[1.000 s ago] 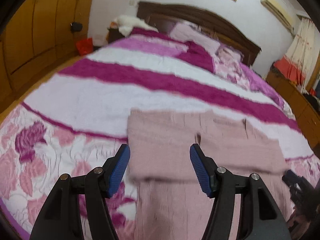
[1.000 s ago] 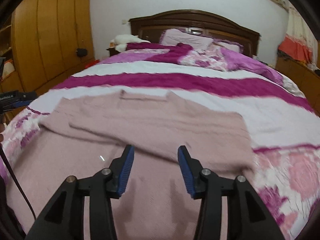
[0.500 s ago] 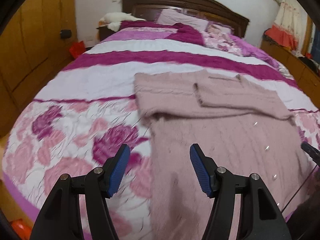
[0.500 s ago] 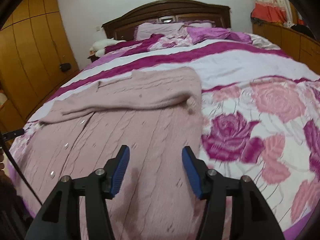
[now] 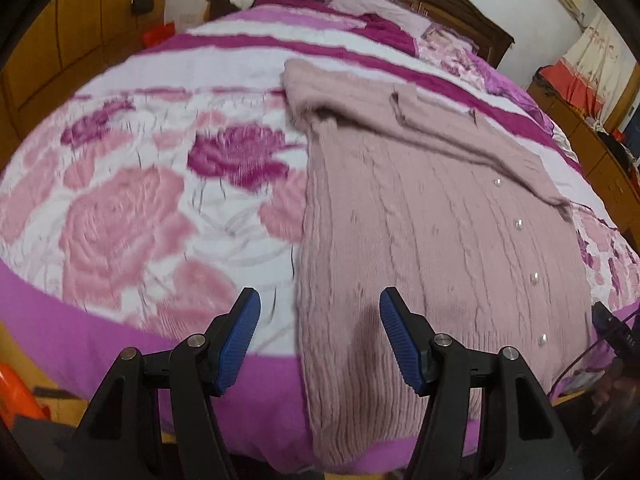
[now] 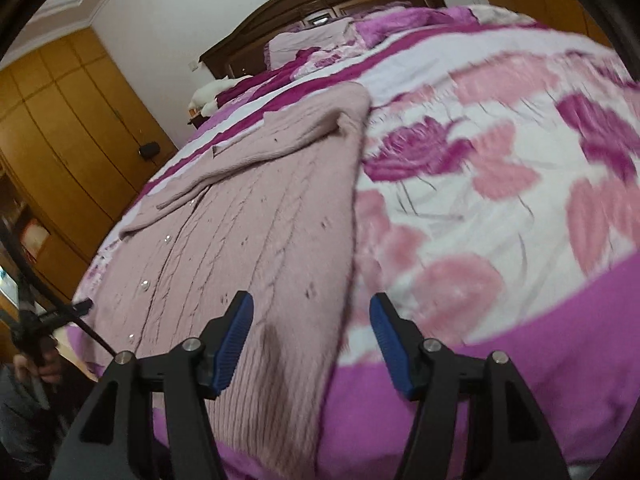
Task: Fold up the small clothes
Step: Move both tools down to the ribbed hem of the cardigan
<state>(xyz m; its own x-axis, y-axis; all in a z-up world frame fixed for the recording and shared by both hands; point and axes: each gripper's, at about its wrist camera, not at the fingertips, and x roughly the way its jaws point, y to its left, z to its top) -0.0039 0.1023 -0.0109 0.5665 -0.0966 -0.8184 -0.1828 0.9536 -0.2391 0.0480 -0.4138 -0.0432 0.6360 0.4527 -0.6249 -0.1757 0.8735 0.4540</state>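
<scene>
Sleeves already lying folded across the pink sweater (image 5: 432, 216) on the bed (image 5: 132, 200), both the left hand-held gripper (image 5: 320, 338) and right hand-held gripper (image 6: 311, 340) are hanging released over its hem corners, likely needing to pinch and lift next

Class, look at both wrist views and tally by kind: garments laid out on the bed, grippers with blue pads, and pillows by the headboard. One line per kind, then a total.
Pink knitted sweaters: 1
Grippers: 2, the left gripper and the right gripper, both open and empty
Pillows clearly visible by the headboard: 1, a pale pink pillow
Total: 4
</scene>
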